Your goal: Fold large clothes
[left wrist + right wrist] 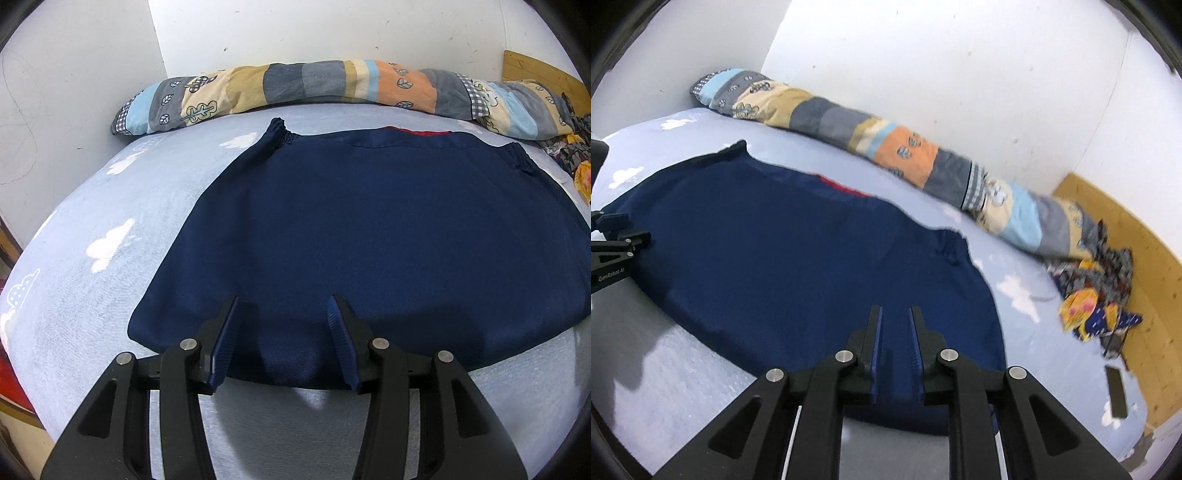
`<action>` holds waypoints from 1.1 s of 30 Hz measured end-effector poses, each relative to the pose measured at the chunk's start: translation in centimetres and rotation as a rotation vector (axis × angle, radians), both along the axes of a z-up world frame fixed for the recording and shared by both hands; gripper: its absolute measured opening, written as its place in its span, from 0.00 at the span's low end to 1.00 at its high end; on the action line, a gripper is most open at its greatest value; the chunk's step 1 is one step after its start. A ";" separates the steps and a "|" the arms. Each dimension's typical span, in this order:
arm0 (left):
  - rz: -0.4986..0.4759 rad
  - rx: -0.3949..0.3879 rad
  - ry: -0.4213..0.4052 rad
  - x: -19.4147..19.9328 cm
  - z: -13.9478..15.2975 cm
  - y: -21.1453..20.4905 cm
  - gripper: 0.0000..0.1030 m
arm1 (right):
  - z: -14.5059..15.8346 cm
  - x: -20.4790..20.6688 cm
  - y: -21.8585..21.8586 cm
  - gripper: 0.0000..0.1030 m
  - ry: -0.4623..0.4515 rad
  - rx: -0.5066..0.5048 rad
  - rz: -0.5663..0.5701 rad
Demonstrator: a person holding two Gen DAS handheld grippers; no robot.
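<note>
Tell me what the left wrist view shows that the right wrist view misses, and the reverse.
Only the left wrist view shows the left gripper from behind, jaws wide apart over the near hem.

Only the right wrist view shows the flat black phone-like slab, the long yellow wooden side board and the right gripper, jaws narrowly apart.

Both show the dark navy blue garment spread on the pale blue cloud-print bedsheet, and the rolled patchwork quilt along the white wall.

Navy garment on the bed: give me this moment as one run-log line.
stage: near-edge approach | navy garment: flat on blue sheet, partly folded | left tool: open over near edge | right tool: narrowly open over near edge
</note>
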State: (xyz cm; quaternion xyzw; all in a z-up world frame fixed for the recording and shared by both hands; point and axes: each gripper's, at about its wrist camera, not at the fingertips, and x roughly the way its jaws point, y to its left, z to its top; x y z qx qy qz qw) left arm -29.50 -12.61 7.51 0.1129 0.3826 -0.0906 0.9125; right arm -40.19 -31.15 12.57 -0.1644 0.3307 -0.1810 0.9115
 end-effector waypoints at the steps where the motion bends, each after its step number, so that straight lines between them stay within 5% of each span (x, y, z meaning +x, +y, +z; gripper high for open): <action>1: 0.001 0.001 0.000 0.0 0.0 0.0 0.46 | 0.1 -0.1 0.2 0.19 -0.009 -0.006 0.003; 29: 0.003 0.003 -0.001 0.0 0.0 -0.1 0.46 | 0.1 -0.2 0.7 0.29 -0.034 -0.087 0.010; 33: 0.002 0.004 -0.001 0.0 0.0 -0.1 0.46 | -0.6 0.6 -0.8 0.36 0.028 0.065 0.009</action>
